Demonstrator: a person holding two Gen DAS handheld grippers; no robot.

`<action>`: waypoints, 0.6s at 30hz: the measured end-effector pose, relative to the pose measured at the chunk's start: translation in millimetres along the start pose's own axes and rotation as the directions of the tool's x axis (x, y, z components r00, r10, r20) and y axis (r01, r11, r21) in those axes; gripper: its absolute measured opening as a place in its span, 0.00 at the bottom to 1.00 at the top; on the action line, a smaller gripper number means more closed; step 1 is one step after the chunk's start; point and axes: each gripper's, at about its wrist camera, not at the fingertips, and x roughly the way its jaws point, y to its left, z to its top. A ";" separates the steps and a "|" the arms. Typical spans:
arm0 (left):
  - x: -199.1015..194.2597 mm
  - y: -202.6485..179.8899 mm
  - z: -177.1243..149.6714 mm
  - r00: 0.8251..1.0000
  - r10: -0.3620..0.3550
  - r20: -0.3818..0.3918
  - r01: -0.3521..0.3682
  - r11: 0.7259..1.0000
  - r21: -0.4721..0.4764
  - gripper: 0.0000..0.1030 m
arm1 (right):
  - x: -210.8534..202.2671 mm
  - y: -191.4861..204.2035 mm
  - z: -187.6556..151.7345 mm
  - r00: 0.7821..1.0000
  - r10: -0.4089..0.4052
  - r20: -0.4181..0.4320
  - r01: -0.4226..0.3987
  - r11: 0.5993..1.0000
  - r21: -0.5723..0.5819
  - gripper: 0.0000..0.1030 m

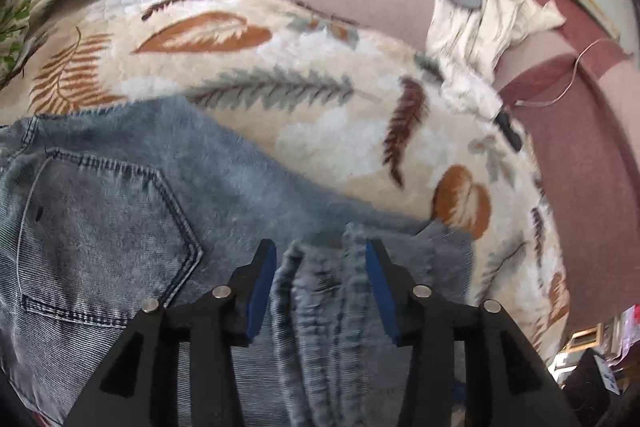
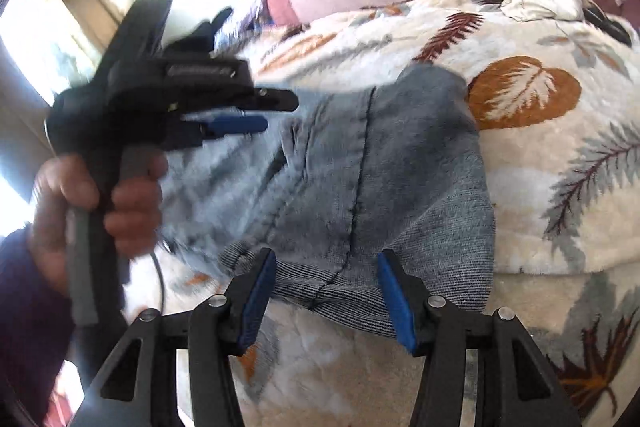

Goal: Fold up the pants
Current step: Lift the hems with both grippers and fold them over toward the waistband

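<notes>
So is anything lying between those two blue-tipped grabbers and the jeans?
Nothing visible. The jeans lie bare on the leaf-print blanket, with a bunched fold directly between the left gripper pads. The right gripper hangs open over their near edge.

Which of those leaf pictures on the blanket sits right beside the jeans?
The round orange leaf, almost touching the jeans at their edge. The feathery grey and maroon leaves lie further off.

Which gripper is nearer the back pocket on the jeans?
Left. The left gripper hovers just beside the back pocket; the right gripper is at the jeans' far folded edge.
</notes>
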 end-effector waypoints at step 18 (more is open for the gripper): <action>50.6 -53.6 -17.7 0.992 0.096 -0.087 -0.076 0.974 0.212 0.55 | 17.4 3.8 -0.2 0.998 -0.053 -0.032 0.053 0.999 -0.008 0.55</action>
